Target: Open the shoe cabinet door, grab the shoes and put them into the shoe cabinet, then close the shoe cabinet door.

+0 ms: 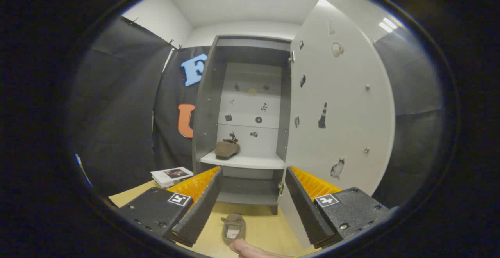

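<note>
The cabinet [244, 105] stands open ahead of the gripper, against the black cloth wall; its door [343, 105] is swung out to the right and shows small stickers and two knobs on its inner face; the back panel inside also carries small stickers; the floor [269, 230] under the gripper is light wood; the gripper [252, 195] is released, its two black fingers [199, 211] wide apart with orange ribbed sides, and nothing is between them except the view of the cabinet's lower part; one brown shoe [227, 149] rests on the white shelf [244, 160] inside the cabinet, toward the left side, beyond the fingers; a second brown shoe [233, 228] lies on the floor between the fingers and nearer than the cabinet, its opening facing up; a fingertip [246, 248] of a person touches or nearly touches this shoe at its near end; a small stack of booklets [172, 176] lies on the floor left of the cabinet.
</note>
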A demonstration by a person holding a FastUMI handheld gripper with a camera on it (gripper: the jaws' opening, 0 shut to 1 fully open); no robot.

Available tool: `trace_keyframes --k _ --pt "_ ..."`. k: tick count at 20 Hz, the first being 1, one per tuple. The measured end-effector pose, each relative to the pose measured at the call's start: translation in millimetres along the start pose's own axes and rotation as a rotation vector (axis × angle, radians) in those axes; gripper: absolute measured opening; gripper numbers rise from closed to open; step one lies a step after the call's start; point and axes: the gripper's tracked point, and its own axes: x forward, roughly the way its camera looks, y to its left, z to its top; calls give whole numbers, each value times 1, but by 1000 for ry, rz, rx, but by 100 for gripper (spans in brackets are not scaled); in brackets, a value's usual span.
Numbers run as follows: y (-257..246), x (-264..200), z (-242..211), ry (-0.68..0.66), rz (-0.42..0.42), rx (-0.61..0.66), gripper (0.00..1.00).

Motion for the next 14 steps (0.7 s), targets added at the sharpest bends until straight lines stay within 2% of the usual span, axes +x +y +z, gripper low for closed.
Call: trace_keyframes --k 4,6,11,14 --pt "42 44 -82 143 84 24 100" --pt "58 60 -113 166 117 23 100" --pt "77 93 -201 244 95 -31 99" --pt "85 105 -259 377 84 -20 94"
